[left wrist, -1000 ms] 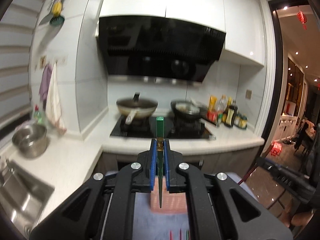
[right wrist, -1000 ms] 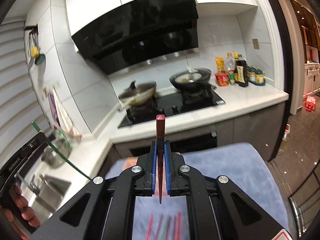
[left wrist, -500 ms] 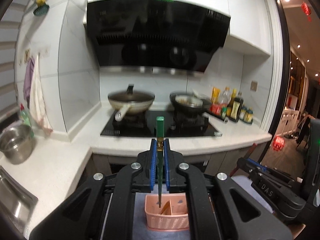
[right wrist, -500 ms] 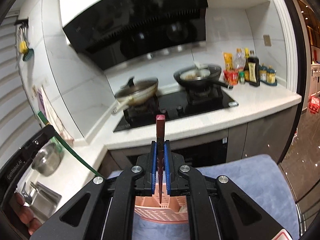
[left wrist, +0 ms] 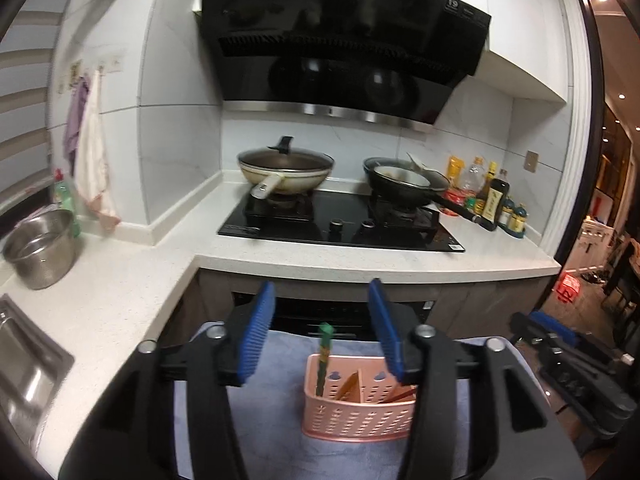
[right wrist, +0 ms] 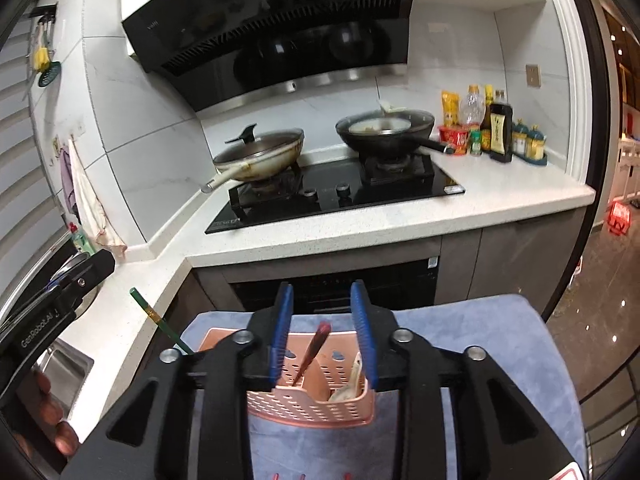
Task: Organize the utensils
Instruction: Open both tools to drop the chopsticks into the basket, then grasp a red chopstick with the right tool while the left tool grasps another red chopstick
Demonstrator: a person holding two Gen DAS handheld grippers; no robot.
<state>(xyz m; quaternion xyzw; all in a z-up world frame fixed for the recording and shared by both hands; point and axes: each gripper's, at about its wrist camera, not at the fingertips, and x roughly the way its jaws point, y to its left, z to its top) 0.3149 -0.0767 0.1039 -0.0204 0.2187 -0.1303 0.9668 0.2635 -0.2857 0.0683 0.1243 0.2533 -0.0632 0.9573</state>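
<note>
Only right wrist cam shows spoon [right wrist: 352, 380] in basket [right wrist: 312, 404].

The left gripper [right wrist: 56, 312] reads "GenRobot.AI"; the range hood [left wrist: 453, 3] perhaps "19".

Surface: a blue-grey cloth [left wrist: 280, 432] covers the low stand in the foreground, in front of the kitchen cabinets.
On the cloth: a pink perforated caddy [left wrist: 360, 416] stands upright near its far edge.
Near edge: the tips of a few red sticks [right wrist: 310, 476] show at the bottom of the right wrist view, on the cloth.
Counter: a white speckled worktop [left wrist: 360, 256] runs behind, in an L.
On the counter: a black hob [left wrist: 340, 228], a steel pot [left wrist: 40, 252], a row of bottles [right wrist: 496, 132].
</note>
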